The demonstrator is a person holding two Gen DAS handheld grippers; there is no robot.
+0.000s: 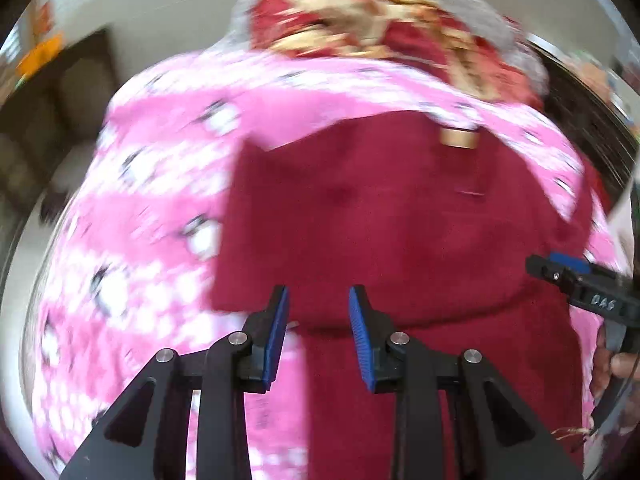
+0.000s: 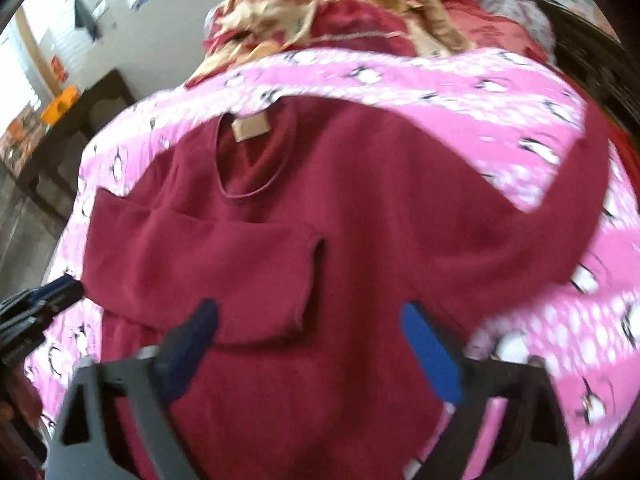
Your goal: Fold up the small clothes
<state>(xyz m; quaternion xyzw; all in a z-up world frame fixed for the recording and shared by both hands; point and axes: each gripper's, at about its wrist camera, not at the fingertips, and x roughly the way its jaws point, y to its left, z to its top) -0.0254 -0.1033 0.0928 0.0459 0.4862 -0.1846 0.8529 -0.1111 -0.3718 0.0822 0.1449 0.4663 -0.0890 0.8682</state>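
A dark red sweater lies flat on a pink penguin-print blanket. Its tan neck label is at the far end. The left sleeve is folded across the chest; the right sleeve stretches out to the right. My left gripper is open and empty above the folded sleeve and the lower body. My right gripper is open wide and empty over the sweater's lower body. The right gripper also shows at the right edge of the left wrist view.
A heap of red, gold and grey clothes lies beyond the blanket's far edge. A dark wooden table with an orange object stands at the far left. The left gripper's tip enters at the right wrist view's left edge.
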